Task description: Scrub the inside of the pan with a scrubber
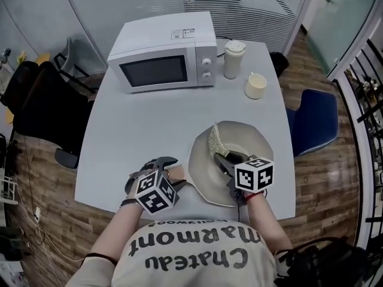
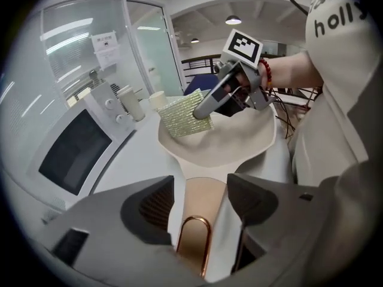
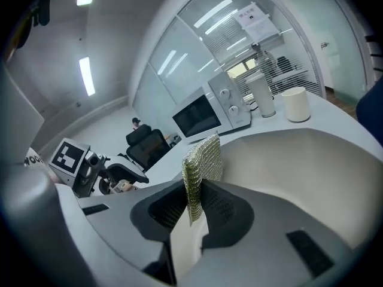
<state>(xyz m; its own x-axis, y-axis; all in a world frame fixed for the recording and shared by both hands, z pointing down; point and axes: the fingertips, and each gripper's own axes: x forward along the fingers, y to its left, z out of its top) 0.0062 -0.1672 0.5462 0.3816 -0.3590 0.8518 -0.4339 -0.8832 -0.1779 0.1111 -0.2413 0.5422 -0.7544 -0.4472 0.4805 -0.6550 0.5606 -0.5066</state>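
Observation:
A cream pan (image 1: 251, 139) sits on the white table near its front edge. My right gripper (image 1: 220, 157) reaches into the pan and is shut on a silvery-green mesh scrubber (image 1: 215, 141), which stands upright between its jaws (image 3: 200, 166) above the pan's inner wall (image 3: 299, 172). My left gripper (image 1: 167, 163) is at the pan's left. Its jaws stand open on either side of the tan handle (image 2: 203, 196) without pressing on it. From the left gripper view, the right gripper (image 2: 206, 109) holds the scrubber (image 2: 185, 117) over the pan's far side.
A white microwave (image 1: 164, 52) stands at the back of the table, with a lidded cup (image 1: 233, 58) and a cream mug (image 1: 256, 86) to its right. A blue chair (image 1: 314, 121) is off the table's right edge and black chairs (image 1: 42, 106) are off its left.

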